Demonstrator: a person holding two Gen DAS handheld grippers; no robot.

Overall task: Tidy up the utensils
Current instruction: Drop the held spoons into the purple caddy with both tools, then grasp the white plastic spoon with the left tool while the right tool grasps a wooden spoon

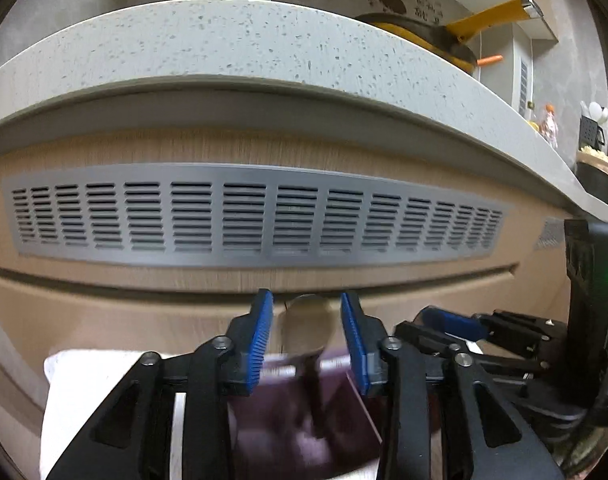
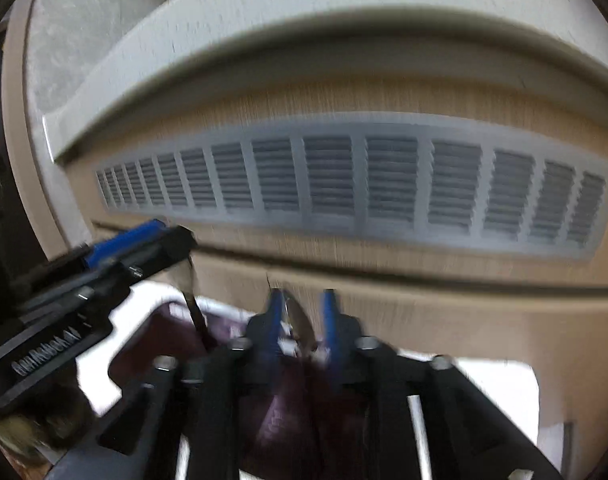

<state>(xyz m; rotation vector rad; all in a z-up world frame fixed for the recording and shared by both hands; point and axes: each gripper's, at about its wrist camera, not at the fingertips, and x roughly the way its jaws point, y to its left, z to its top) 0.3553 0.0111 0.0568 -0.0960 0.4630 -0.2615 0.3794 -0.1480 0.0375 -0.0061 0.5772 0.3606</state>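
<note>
**A:** Item one?

**B:** Left gripper [image 1: 306, 299]. The jaws stand half apart, one on each side of a spoon [image 1: 307, 322]. A thin gap shows on each side of the bowl, so it straddles the spoon and does not pinch it.

**A:** Where is the spoon?

**B:** Bowl up, level with the pads and between them. The dark handle runs down and back toward the wrist into a purple pouch [image 1: 292, 432]. The pouch lies under the fingers on a white towel [image 1: 84, 392].

**A:** Item two?

**B:** Right gripper [image 2: 303, 300]. The gap is narrow, and a pale metal utensil [image 2: 298, 322] stands in it, close to the left pad. The view is blurred, so neither the kind of utensil nor any grip on it can be told. The same pouch lies beneath it.

**A:** What lies ahead of the tools?

**B:** A wooden drawer front [image 1: 104, 320], with a grey vent [image 1: 256, 216] above it and the counter edge [image 1: 224, 40] higher up.

**A:** Which step is in hand?

**B:** Most likely taking utensils at the pouch, one per gripper. Whether they go in or come out cannot be told from this moment.

**A:** What does the next move call for?

**B:** The left jaws need to close squarely on the spoon bowl or neck. The travel should then run straight along the handle, so the pouch mouth does not drag. The two tools work close side by side, so they need to keep clear of each other.
</note>
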